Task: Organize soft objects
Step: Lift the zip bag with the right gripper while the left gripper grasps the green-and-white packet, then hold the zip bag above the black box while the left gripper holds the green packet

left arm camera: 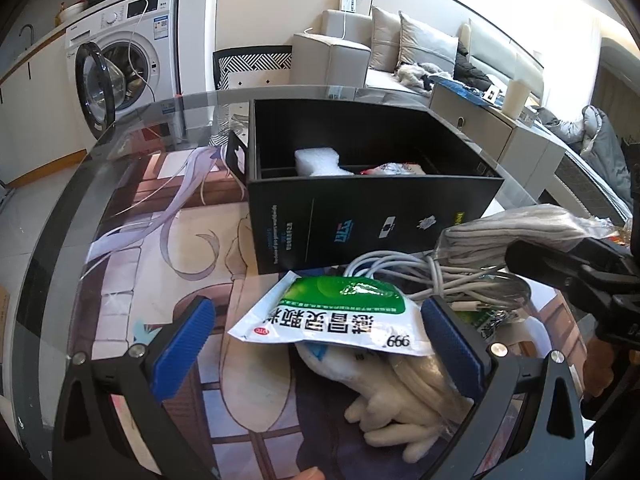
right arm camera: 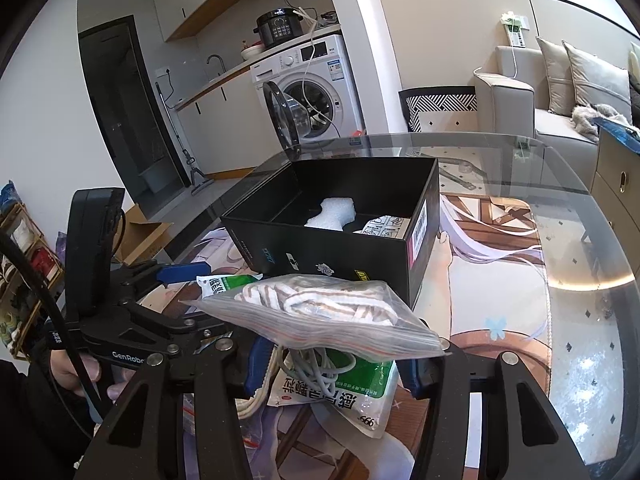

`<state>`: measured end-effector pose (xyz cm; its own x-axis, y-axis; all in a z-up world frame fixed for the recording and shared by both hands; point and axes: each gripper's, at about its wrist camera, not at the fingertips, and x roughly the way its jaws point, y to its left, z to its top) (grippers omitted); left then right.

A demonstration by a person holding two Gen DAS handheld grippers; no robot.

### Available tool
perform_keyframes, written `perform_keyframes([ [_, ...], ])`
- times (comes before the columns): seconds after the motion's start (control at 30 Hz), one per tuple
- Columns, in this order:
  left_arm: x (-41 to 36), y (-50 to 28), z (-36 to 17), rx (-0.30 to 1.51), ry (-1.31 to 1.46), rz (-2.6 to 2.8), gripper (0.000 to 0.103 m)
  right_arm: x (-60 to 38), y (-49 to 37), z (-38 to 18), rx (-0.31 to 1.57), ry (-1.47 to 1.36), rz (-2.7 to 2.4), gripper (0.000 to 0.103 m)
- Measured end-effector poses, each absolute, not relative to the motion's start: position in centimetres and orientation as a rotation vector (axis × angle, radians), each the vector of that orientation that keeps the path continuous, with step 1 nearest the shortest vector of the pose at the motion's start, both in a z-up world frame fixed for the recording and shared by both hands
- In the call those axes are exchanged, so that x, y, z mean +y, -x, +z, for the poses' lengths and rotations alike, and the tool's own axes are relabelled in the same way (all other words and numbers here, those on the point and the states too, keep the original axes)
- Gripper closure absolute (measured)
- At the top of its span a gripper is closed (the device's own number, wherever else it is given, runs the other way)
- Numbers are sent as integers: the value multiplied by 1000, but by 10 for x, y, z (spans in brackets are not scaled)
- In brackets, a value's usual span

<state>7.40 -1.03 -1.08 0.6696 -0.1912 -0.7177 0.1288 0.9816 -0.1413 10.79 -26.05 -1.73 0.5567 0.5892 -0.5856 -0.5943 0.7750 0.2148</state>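
A black open box [left arm camera: 360, 216] [right arm camera: 332, 252] stands on the glass table, with white foam [left arm camera: 318, 162] [right arm camera: 330, 212] and a packet inside. My left gripper [left arm camera: 320, 344] is open; a green-and-white medicine pouch [left arm camera: 340, 316] lies between its blue pads [left arm camera: 186, 344], over white gloves [left arm camera: 400, 404]. My right gripper [right arm camera: 332, 364] is shut on a clear zip bag of striped cloth [right arm camera: 320, 312] [left arm camera: 516, 228], held above a white cable [right arm camera: 320, 368] [left arm camera: 420, 272] and a second green pouch [right arm camera: 344, 388].
The glass table [right arm camera: 560, 280] covers a printed anime mat [left arm camera: 160, 240]. A washing machine [left arm camera: 124, 48], a patterned chair [right arm camera: 440, 106], a sofa [left arm camera: 400, 52] and a cabinet [left arm camera: 500, 124] stand beyond the table.
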Motion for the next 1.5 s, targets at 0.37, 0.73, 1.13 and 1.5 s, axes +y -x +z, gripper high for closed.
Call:
perform_keyframes([
  [0.37,-21,-76,-12,849,62,-257,19,-260,-106,-17,679,7,708,50],
  [0.73,-20,-79,-10,844,79,-243,18,-260,-104,-16,671,9,711,50],
  [1.13,-17,-78,-9,814,85,-265,27,-260,-101,-12,655,16,717,50],
  [1.5,-16,-63,12,751,59,-238,29,-261,-87,9,582,21,751,50],
])
